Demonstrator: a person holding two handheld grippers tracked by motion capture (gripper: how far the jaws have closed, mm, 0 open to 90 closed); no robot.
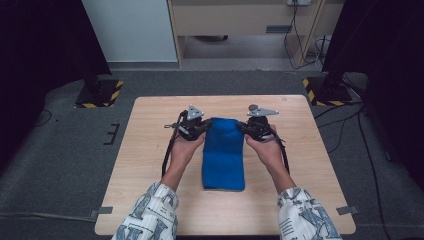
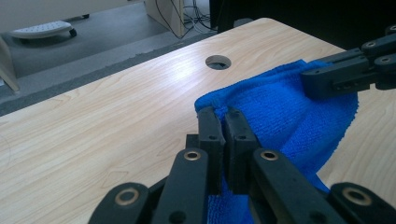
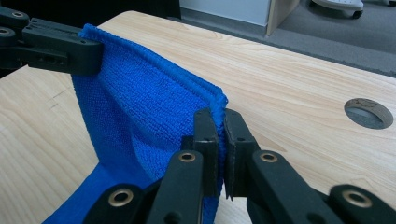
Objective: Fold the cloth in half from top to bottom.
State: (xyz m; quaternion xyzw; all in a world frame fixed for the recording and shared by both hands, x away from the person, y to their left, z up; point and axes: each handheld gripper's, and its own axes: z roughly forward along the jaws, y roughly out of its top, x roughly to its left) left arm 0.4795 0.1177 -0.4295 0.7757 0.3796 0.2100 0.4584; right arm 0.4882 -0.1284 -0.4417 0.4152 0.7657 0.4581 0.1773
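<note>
Cloth (image 1: 223, 155) lies mid-desk (image 1: 150, 150), bare wood all round, desk edges well apart from it; cable hole (image 2: 218, 61) near the far edge. Left tongs (image 2: 224, 122) clamp its far left corner, right tongs (image 3: 219, 122) its far right corner, far end raised. Blue terry, folded, hemmed.

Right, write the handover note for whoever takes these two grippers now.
Left gripper: shut on the far left corner of the blue towel.
Right gripper: shut on the far right corner.
Towel: folded into a long strip mid-table, far edge lifted off the wood, near end lying flat.
Done: both far corners pinched and raised.
Left: probably carry the lifted edge toward the near end to fold, then release.
</note>
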